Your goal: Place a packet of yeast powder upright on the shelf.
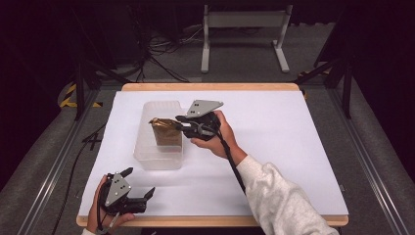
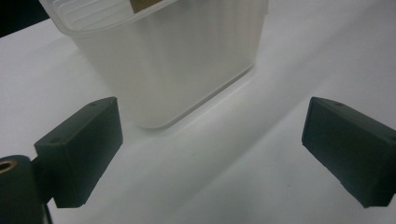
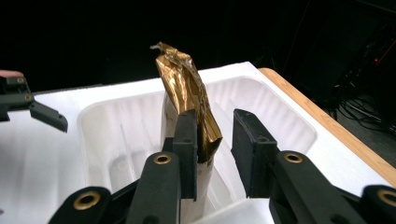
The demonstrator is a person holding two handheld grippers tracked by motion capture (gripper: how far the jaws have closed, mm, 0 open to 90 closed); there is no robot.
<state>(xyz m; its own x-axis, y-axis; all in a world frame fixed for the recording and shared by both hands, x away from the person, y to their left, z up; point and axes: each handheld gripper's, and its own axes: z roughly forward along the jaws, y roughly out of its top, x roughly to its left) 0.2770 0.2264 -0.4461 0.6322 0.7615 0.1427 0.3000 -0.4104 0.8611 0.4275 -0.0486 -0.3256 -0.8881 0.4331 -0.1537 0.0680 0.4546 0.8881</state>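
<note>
Now, at the table: you hold two grippers over a white sheet, the work centred on a translucent plastic tub.
Right gripper: your jaws stand slightly parted around the crumpled top of the gold foil pouch; the left jaw touches the foil, the right one stands just clear, so nothing is pinched.
Pouch position: upright inside the tub, directly ahead of your right jaws, its twisted top rising above the rim.
Left gripper: jaws spread wide, holding nothing, resting low near the table's front edge, with the tub's near wall just beyond its tips.
Handling: the pouch looks light, thin and crinkly; expect it to crush and slip rather than resist.
Where to grip: likely the folded neck just below the crumple, where the layers bunch and give your pads purchase.
Risk: the tub looks light and may shift if the pouch snags.
</note>
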